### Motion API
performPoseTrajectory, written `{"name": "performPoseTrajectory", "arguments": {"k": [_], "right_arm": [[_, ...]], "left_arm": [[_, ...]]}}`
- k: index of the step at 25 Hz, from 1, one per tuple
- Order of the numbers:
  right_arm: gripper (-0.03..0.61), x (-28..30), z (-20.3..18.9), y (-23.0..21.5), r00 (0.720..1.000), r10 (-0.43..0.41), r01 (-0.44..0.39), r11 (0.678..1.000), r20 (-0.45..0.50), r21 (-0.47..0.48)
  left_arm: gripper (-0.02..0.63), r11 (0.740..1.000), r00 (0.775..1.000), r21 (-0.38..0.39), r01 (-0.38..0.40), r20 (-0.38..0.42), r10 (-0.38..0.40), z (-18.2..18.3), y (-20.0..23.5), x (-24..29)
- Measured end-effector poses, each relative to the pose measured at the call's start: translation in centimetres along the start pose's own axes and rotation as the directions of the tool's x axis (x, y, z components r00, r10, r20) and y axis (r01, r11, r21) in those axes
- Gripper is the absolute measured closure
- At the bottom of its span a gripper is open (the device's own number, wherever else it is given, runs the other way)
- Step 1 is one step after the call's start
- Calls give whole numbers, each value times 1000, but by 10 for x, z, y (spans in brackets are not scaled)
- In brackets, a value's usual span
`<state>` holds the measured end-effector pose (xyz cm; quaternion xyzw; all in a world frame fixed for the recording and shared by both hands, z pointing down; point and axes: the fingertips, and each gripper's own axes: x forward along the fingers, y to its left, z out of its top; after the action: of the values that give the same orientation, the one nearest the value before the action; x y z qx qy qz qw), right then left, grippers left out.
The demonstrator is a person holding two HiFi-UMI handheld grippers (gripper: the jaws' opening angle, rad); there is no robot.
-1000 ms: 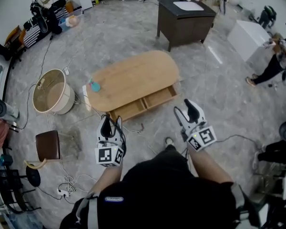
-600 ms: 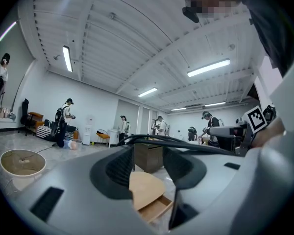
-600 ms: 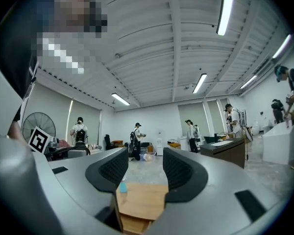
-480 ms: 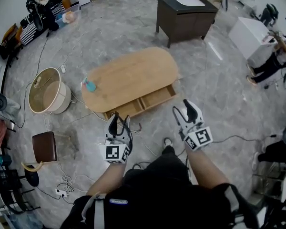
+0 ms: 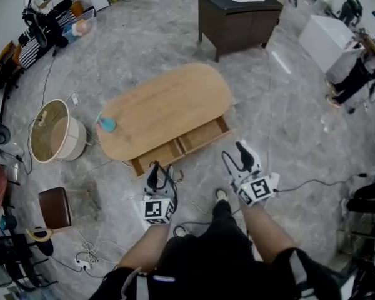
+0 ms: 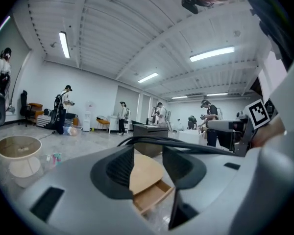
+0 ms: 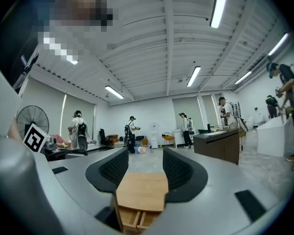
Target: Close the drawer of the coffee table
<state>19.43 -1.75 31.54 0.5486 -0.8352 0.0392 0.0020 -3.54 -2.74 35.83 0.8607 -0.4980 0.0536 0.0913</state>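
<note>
Drawer [image 5: 182,142] hangs open from the coffee table [image 5: 165,105] at your twelve o'clock, while your left gripper [image 5: 154,171] and right gripper [image 5: 237,158], jaws parted and empty, face it, seemingly readied to push.

Nothing legible anywhere; the marker cubes [image 5: 159,210] on the left tongs [image 5: 157,170] and right tongs [image 5: 235,155] bear only patterns.

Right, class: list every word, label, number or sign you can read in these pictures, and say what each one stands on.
No text here can be read.
The marker cube on the left gripper: a black-and-white square pattern, no letters or numbers.
The marker cube on the right gripper: the same kind of pattern, no letters.
The light patch on the person's dark top: too small and blurred to read.
</note>
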Motion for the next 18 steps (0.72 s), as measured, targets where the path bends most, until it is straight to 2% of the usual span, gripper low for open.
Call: {"name": "performPoseTrajectory", "arguments": {"k": [4,7,9,11,13,14,15,16,17,18], "right_arm": [[382,3,-15,-15,999,18,-17,999,-28,39],[382,7,-23,-9,995,75,-74,997,-59,31],[382,11,-31,-12,989,118,-116,993,-86,28],[382,17,-42,-19,981,156,-152,987,-118,45],[382,21,-51,-26,969,196,-189,980,-148,61],[382,22,-55,-30,963,219,-211,975,-160,67],[382,22,-58,-33,955,242,-232,970,-170,75],[382,20,-61,-36,948,262,-251,965,-183,82],[382,18,-64,-41,940,278,-267,960,-199,81],[382,15,-67,-46,933,289,-279,957,-216,74]], "left_arm": [[431,1000,999,-21,-4,-39,3,-23,-14,15],[433,1000,999,-19,10,-52,-11,-34,-25,25],[434,999,997,-46,-1,-78,-3,-42,-30,36],[436,997,992,-79,-10,-128,-1,-58,-36,48],[440,995,972,-98,21,-232,-44,-85,-51,56],[442,991,945,-119,57,-313,-91,-104,-62,56],[442,982,896,-159,103,-414,-161,-126,-75,51],[442,964,816,-223,148,-522,-246,-152,-88,40],[443,936,706,-302,178,-623,-335,-176,-101,20],[442,905,579,-383,187,-701,-417,-197,-110,-6]]}}
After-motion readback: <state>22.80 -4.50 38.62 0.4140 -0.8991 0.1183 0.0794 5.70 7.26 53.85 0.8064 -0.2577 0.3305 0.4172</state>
